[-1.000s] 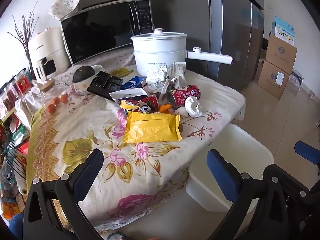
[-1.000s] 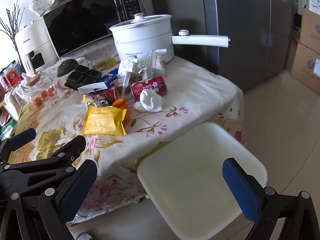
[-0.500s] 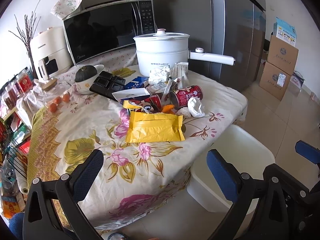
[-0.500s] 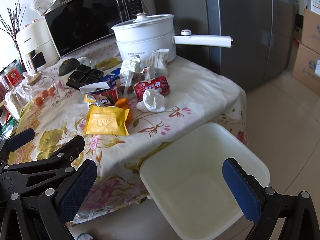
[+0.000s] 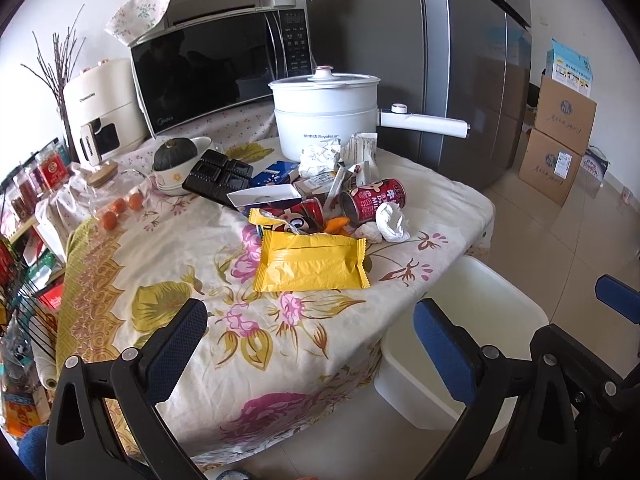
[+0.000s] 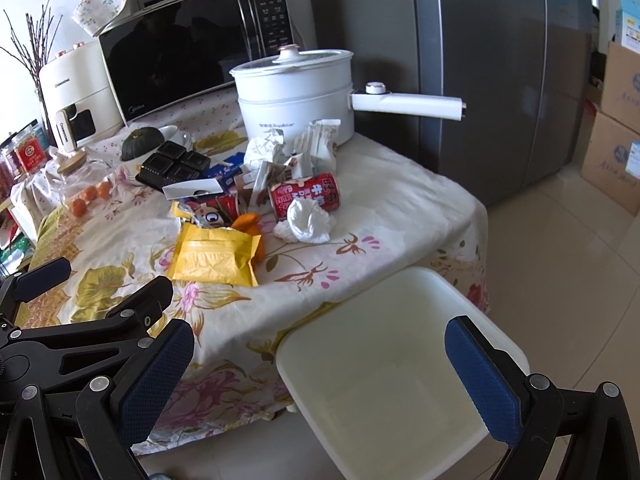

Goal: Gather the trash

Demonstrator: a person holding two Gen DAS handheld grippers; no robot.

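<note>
Left wrist view showed the empty white bin (image 5: pixel 460 344) beside the bench (image 5: pixel 168 264), then the yellow wrapper (image 5: pixel 310 265) at the litter's near edge: light, crinkly, slippery, probably best pinched at a crimped end. Both grippers' jaws stood apart, empty.

Wrapper (image 5: pixel 310 264) before can (image 5: pixel 374 201) (on table (image 5: pixel 168 256))

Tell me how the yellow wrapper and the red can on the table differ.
The yellow wrapper is flat and plain, lying nearest the table's front edge; the red can is a printed cylinder on its side, further back in the pile. The wrapper lies mostly clear, while a crumpled white tissue sits against the can. Both are trash on the tablecloth, untouched by either gripper.
</note>
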